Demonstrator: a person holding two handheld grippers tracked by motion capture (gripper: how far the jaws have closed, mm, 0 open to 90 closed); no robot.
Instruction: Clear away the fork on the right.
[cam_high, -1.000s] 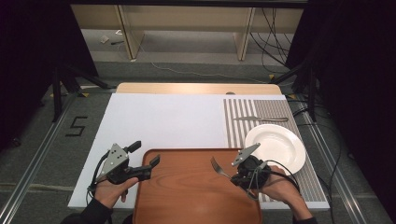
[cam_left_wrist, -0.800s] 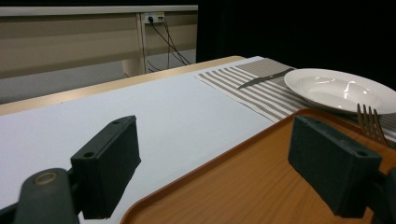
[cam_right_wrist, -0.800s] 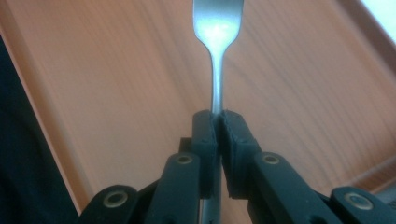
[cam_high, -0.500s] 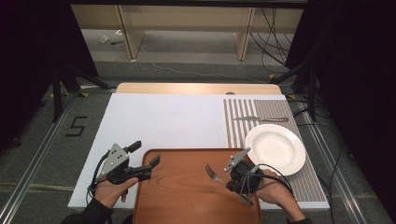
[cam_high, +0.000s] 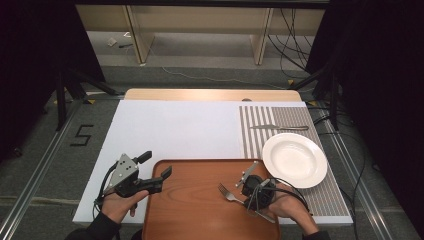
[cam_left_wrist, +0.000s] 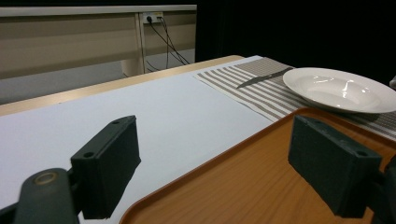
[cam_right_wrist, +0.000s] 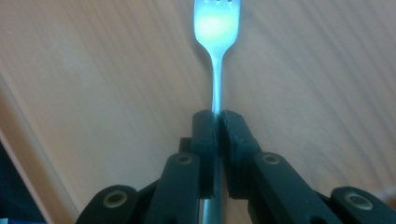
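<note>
A: Table (cam_high: 175, 130) from high view: right gripper (cam_high: 239, 192) clamps fork (cam_high: 229, 192) over tray (cam_high: 195, 210), near its right edge.
B: Left gripper view: left gripper (cam_left_wrist: 210, 163) jaws wide apart, nothing between, at tray's left edge.
A: Right gripper view: pads pinch fork handle, tines ahead.

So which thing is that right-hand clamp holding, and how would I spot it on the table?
Start at the brown wooden tray at the near edge of the table. Over its right half, the right gripper is shut on a silver fork, clamping its handle with the tines pointing left. The only other cutlery, a knife, lies flat on the striped placemat beyond the white plate.
</note>
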